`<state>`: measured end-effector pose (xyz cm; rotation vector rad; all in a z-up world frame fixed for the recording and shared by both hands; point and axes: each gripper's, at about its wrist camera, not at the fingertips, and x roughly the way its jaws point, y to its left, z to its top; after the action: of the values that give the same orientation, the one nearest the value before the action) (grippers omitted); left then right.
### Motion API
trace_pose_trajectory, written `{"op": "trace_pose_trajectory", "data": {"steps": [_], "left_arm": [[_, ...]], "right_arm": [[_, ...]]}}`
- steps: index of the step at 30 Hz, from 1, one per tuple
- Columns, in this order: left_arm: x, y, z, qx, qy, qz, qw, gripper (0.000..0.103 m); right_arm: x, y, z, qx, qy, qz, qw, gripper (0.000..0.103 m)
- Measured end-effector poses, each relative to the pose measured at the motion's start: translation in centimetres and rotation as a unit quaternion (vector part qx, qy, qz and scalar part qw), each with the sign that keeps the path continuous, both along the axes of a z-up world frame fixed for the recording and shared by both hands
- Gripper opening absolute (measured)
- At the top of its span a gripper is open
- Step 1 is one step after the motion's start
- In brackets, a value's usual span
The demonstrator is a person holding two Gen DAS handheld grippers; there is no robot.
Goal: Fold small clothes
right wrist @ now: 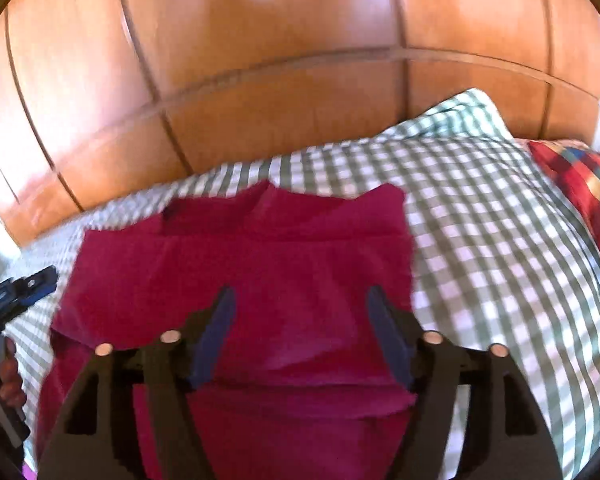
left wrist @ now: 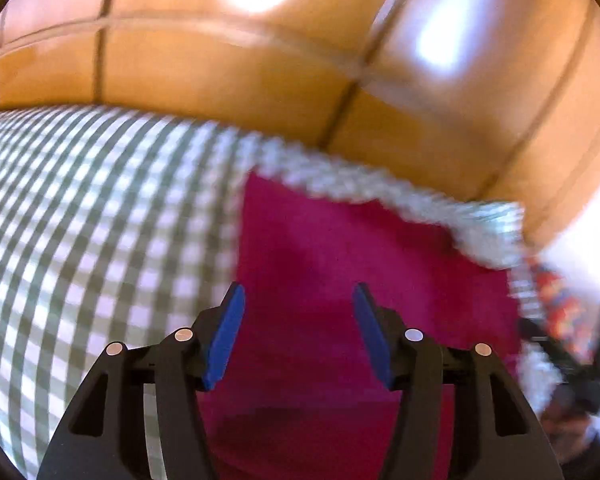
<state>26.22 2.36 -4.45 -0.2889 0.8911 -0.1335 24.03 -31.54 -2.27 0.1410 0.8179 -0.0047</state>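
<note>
Both jaws apart, empty, magenta garment (right wrist: pixel 236 280) on checked bedcover (right wrist: pixel 500 248)

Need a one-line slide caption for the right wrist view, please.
Right gripper, fingers open and empty, above a folded magenta garment on a green checked cloth.

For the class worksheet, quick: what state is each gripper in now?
Left gripper: open, empty, above the magenta fabric garment.
Right gripper: open, empty.
</note>
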Motion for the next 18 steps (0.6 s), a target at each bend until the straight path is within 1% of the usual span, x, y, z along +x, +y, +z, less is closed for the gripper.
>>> {"op": "trace_pose_trajectory", "data": {"steps": [1,2,3,4,5,7,10,11,13,14,16,18], "left_arm": [[0.2,0.4,-1.9,0.008,0.03,0.015,0.9994,0.055],[-0.3,1.2,-3.3,-0.018,0.026,0.016,0.9994,0.055],[-0.8,1.8,-3.7,-0.036,0.006,0.015,0.9992,0.055],[-1.1,1.9,-3.7,-0.039,0.004,0.014,0.9991,0.055],[-1.3,1.7,-3.3,-0.027,0.006,0.015,0.9995,0.055],[-1.4,1.4,-3.1,-0.01,0.007,0.016,0.9998,0.055],[-2.7,1.1,-2.1,-0.005,0.013,0.034,0.9993,0.055],[-3.2,1.2,-1.7,0.0,0.014,0.042,0.999,0.059],[-4.5,1.9,-1.1,0.006,0.01,0.048,0.9988,0.06],[-5.6,2.1,-0.6,0.009,0.005,0.049,0.9987,0.06],[-6.9,2.4,0.1,0.021,-0.004,0.049,0.9986,0.06],[-8.5,2.6,0.8,0.04,-0.012,0.049,0.9979,0.06]], "right_arm": [[0.9,0.0,-1.6,0.011,0.027,0.002,1.0,0.074],[1.5,0.2,-3.4,0.011,0.039,0.009,0.999,0.077],[1.4,0.8,-3.7,-0.01,0.017,0.015,1.0,0.082],[1.4,1.4,-3.9,-0.025,0.014,0.019,0.999,0.084],[1.5,1.7,-3.7,-0.035,0.015,0.019,0.999,0.085],[1.6,1.6,-3.7,-0.032,0.014,0.02,0.999,0.086],[1.0,1.3,-3.5,-0.027,0.01,0.017,0.999,0.087],[0.6,1.5,-3.2,-0.039,0.011,0.014,0.999,0.088],[-0.3,1.8,-2.6,-0.067,0.012,0.01,0.998,0.094],[-1.3,2.1,-2.3,-0.086,0.006,0.007,0.996,0.099],[-2.5,2.2,-2.1,-0.099,0.005,0.009,0.995,0.099],[-3.9,1.5,-2.1,-0.097,0.012,0.0,0.995,0.101]]}}
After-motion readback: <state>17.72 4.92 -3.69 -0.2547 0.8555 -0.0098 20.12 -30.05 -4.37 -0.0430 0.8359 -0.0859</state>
